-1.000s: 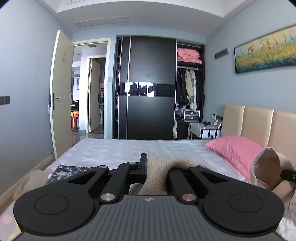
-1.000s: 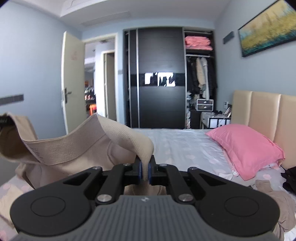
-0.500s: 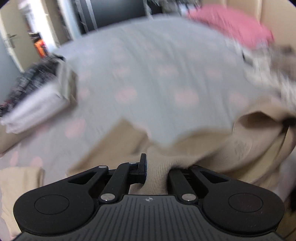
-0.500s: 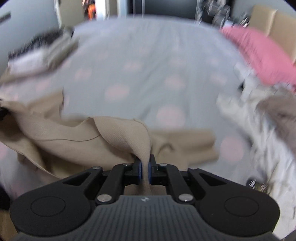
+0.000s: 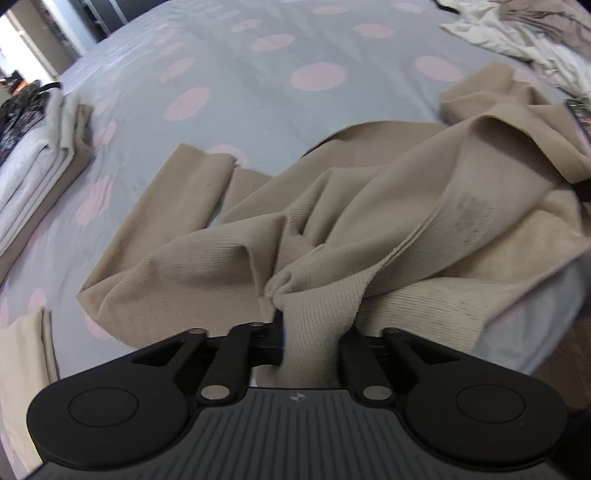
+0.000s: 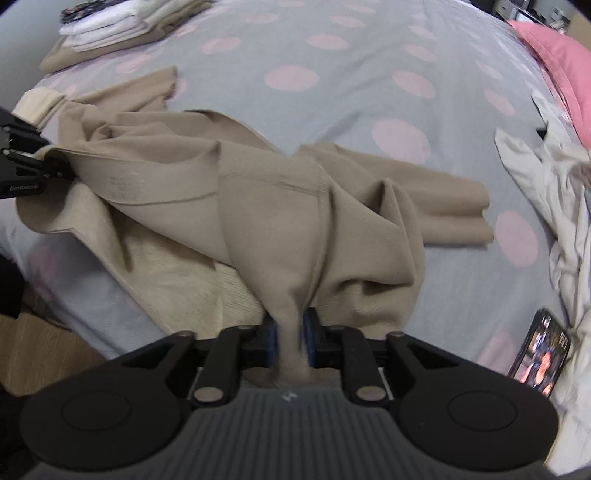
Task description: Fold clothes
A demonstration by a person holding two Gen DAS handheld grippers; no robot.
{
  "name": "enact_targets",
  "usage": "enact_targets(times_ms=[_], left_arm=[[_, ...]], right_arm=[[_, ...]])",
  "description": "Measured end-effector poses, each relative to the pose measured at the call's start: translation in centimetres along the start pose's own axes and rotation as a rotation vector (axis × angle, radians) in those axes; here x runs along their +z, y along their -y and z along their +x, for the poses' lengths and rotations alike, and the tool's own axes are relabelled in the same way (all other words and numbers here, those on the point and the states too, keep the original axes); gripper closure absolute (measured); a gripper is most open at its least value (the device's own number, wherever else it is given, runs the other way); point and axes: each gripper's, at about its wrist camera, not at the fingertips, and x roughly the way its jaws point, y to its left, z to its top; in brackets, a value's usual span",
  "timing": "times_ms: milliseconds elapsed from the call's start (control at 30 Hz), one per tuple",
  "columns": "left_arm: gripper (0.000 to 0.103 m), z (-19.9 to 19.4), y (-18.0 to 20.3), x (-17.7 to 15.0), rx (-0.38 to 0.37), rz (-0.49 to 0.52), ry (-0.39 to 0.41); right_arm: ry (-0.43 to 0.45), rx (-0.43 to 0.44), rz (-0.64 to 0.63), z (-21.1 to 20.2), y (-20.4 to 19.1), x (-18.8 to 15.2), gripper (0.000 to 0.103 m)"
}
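A beige knit garment (image 5: pixel 332 206) lies rumpled on the grey bed sheet with pink dots (image 5: pixel 258 66), near the bed's front edge. My left gripper (image 5: pixel 310 339) is shut on a bunched edge of it. My right gripper (image 6: pixel 291 336) is shut on another part of the same garment (image 6: pixel 280 199). The garment's waistband runs between the two grippers, and its legs spread out over the sheet. The left gripper (image 6: pixel 22 162) also shows at the left edge of the right wrist view, holding the band.
A stack of folded clothes (image 6: pixel 122 26) sits at the far left of the bed (image 6: pixel 332 92). A folded beige piece (image 5: pixel 22 362) lies near left. Loose white and brown clothes (image 6: pixel 554 199) lie at right, with a phone (image 6: pixel 539 354) and pink pillow (image 6: pixel 561 62). Wooden floor (image 6: pixel 40 343) is below the bed edge.
Both grippers have come down from holding the garment up in the air. The garment now lies spread on the bed, still held by both.
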Motion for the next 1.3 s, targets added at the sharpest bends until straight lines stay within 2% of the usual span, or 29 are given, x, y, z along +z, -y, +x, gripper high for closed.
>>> enact_targets(times_ms=[33,100,167,300,467,567,733,867,1100,1200,1300], left_arm=[[0.074,-0.3,-0.2,0.1,-0.032,0.018,0.004],[0.059,-1.6,-0.1,-0.2,-0.077,0.068,0.020],[0.054,-3.0,-0.4,-0.6,-0.121,0.110,0.045],[0.050,-5.1,-1.3,-1.1,-0.202,0.184,0.092],[0.047,-6.3,-2.1,-1.5,-0.261,0.286,0.092],[0.044,-6.5,-1.7,-1.9,-0.247,0.358,0.086],[0.043,-5.6,0.3,-4.4,-0.197,0.542,0.065],[0.043,-4.1,3.0,-7.1,-0.076,0.742,0.102],[0.045,-2.6,6.4,-11.5,0.085,0.975,0.218],[0.052,-2.2,6.6,-11.9,0.096,0.999,0.218],[0.054,-2.0,6.6,-12.1,0.107,0.996,0.240]], right_arm=[[0.000,0.020,-0.013,-0.7,-0.1,0.1,0.070],[0.012,0.050,-0.054,-2.0,-0.3,0.4,0.069],[0.028,0.071,-0.101,-3.3,-0.5,0.6,0.066],[0.064,0.090,-0.195,-4.8,-0.2,2.0,0.062],[0.088,0.077,-0.326,-4.4,-0.2,4.2,0.061],[0.100,0.065,-0.395,-3.8,-0.2,5.3,0.061],[0.097,0.059,-0.480,-1.9,-0.8,6.2,0.061],[0.094,0.058,-0.473,-1.2,-0.8,6.5,0.061],[0.109,0.039,-0.418,-0.9,0.0,6.8,0.059],[0.118,0.039,-0.397,-0.9,0.3,6.8,0.058],[0.121,0.035,-0.389,-0.8,0.2,6.7,0.058]])
